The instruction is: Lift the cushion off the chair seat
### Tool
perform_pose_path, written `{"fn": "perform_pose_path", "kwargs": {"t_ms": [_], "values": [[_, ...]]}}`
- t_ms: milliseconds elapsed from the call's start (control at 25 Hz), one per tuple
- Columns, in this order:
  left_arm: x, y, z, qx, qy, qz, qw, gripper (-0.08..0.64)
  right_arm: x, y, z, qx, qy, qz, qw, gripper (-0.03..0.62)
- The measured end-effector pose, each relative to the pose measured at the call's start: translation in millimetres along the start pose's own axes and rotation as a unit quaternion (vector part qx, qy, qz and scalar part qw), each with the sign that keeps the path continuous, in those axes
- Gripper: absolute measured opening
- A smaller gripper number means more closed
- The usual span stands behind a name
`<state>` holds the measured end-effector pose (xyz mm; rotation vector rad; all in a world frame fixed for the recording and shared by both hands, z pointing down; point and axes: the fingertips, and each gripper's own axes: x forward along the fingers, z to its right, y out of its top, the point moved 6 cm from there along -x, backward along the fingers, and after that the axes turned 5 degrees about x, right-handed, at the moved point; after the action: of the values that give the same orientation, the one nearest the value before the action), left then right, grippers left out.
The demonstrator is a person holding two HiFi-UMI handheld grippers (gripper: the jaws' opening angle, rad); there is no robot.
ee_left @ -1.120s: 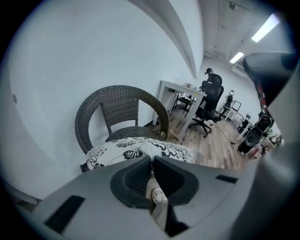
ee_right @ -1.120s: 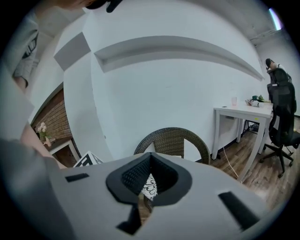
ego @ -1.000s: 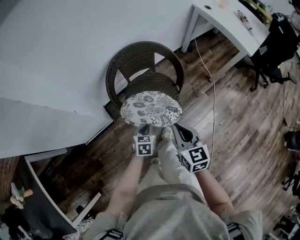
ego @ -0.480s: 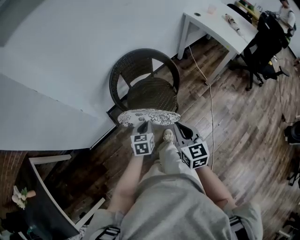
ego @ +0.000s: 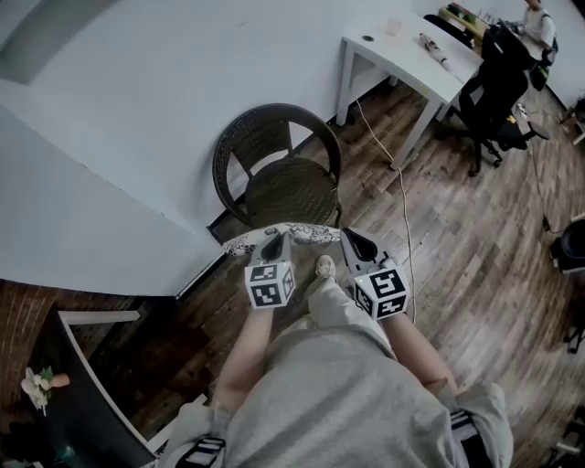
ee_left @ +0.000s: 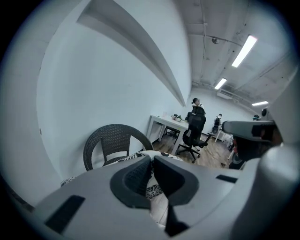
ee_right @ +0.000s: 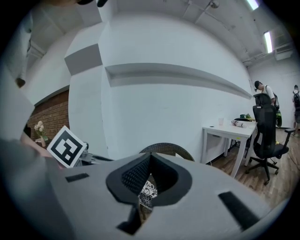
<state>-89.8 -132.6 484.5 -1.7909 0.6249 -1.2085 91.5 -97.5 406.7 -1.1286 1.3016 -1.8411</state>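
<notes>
The round floral cushion (ego: 291, 234) hangs in the air in front of the dark wicker chair (ego: 283, 187), whose woven seat shows bare. The head view catches it almost edge-on. My left gripper (ego: 272, 245) is shut on the cushion's near left rim, and my right gripper (ego: 353, 241) is shut on its near right rim. In the left gripper view the pads (ee_left: 140, 176) pinch the patterned cloth (ee_left: 153, 190), with the chair (ee_left: 115, 140) behind. The right gripper view shows my right gripper (ee_right: 150, 159) clamped on the cloth (ee_right: 146, 194), the chair back (ee_right: 166, 147) just beyond.
A white wall runs behind the chair. A white desk (ego: 411, 55) stands at the back right with a black office chair (ego: 494, 87) and a person (ego: 537, 20) beside it. A cable (ego: 402, 210) trails over the wood floor. A dark frame (ego: 69, 366) lies at lower left.
Both grippers rose with the cushion: it came off the chair seat, lifted toward me and now shows edge-on. The chair seat is uncovered.
</notes>
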Motion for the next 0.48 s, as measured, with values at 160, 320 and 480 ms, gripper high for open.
{"fn": "perform_pose_path", "kwargs": {"t_ms": [160,320,480], "values": [[-23.3,18.6,5.1,0.007,-0.008,0.03,0.9995,0.021,-10.4,4.9,-3.2,0.001,-0.006,0.013,1.0,0.003],[-42.3,32.9,10.4,0.016,-0.011,0.051,0.9985,0.021,-18.7,9.7,-7.2,0.003,-0.007,0.029,1.0,0.003],[-58.4,43.9,12.4,0.023,-0.015,0.072,0.997,0.021,-23.2,11.6,-12.4,0.005,-0.01,0.04,0.999,0.003]]}}
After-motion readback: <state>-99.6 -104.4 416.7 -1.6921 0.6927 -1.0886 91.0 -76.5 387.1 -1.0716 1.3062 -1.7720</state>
